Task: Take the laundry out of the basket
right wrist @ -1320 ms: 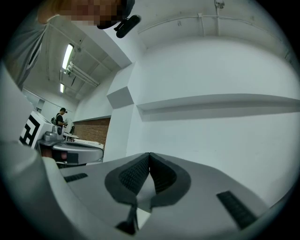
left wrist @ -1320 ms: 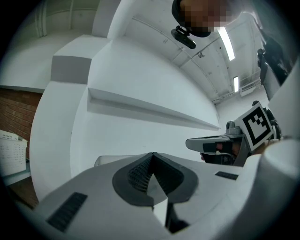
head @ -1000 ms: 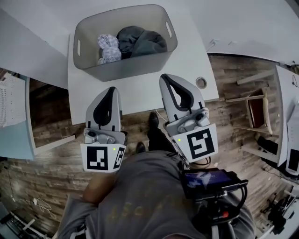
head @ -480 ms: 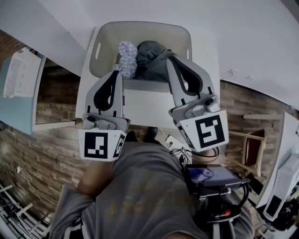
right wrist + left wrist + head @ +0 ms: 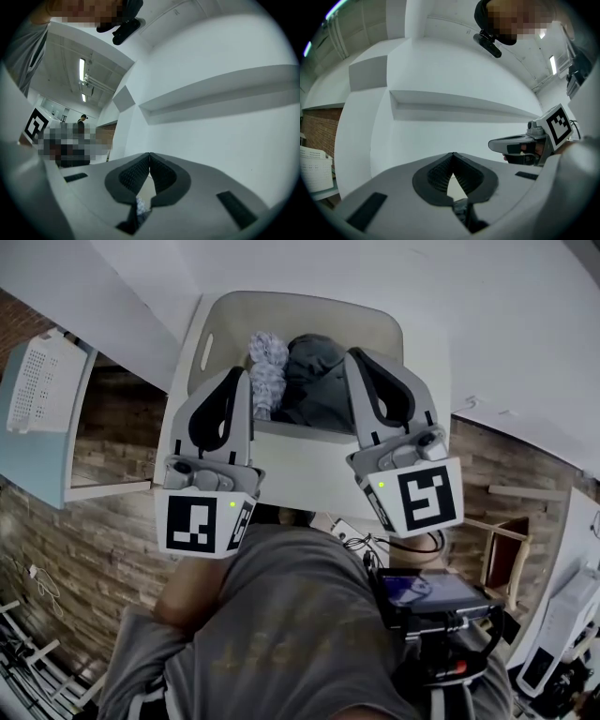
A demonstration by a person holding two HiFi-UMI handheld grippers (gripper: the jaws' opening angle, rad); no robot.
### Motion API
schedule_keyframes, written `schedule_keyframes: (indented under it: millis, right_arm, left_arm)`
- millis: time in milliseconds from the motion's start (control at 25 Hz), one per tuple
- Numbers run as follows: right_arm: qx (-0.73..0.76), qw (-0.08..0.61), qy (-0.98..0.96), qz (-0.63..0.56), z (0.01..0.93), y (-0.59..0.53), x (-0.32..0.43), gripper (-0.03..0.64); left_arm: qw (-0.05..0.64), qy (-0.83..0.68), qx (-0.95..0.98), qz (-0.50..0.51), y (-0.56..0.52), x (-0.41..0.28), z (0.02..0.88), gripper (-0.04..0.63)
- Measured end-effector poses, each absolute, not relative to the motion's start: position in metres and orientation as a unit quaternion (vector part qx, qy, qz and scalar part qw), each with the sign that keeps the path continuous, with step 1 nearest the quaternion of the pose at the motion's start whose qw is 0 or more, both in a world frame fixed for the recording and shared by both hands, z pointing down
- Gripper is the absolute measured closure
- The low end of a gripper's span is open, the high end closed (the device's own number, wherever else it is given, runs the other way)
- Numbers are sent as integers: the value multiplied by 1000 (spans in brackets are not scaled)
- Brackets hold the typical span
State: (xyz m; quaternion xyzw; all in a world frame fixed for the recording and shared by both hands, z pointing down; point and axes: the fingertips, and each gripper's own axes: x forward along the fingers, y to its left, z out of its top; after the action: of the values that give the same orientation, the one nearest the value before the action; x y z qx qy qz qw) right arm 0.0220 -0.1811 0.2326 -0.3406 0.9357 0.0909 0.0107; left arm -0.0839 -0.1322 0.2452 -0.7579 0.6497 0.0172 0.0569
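head view: the basket [image 5: 225,324] sits toward the desk's [image 5: 300,465] far edge, with the dark garment [image 5: 314,381] and patterned cloth [image 5: 267,367] both inside; nothing is out yet

left gripper view: the left gripper [image 5: 453,154] has its jaws together, empty

right gripper view: the right gripper [image 5: 149,154] has its jaws together, empty

Basket [image 5: 309,304] on table [image 5: 300,463], directly ahead of both grippers. Inside: cloth bundle [image 5: 267,367] just right of the left gripper [image 5: 239,374] tips; larger garment [image 5: 314,381] touching the bundle's right side, between the two grippers, just left of the right gripper [image 5: 358,356]. Perforated bin [image 5: 42,381] well left of the left gripper.
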Motion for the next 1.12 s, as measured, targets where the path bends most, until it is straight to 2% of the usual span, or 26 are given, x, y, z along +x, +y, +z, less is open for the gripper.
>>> schedule_keyframes:
  millis: [520, 800, 1040, 1120]
  right_arm:
    - [-365, -62, 925, 80, 258, -238, -17, 607]
    - [-367, -139, 918, 60, 299, -265, -35, 607]
    - [-359, -203, 911, 28, 336, -282, -31, 566]
    - [-355, -223, 908, 20, 347, -286, -31, 532]
  left_arm:
    - [46, 610, -790, 43, -205, -113, 239, 588]
    - [15, 604, -795, 47, -228, -129, 254, 588]
    - [-17, 592, -804, 53, -243, -126, 264, 588]
    - [-25, 584, -809, 58, -247, -125, 264, 588]
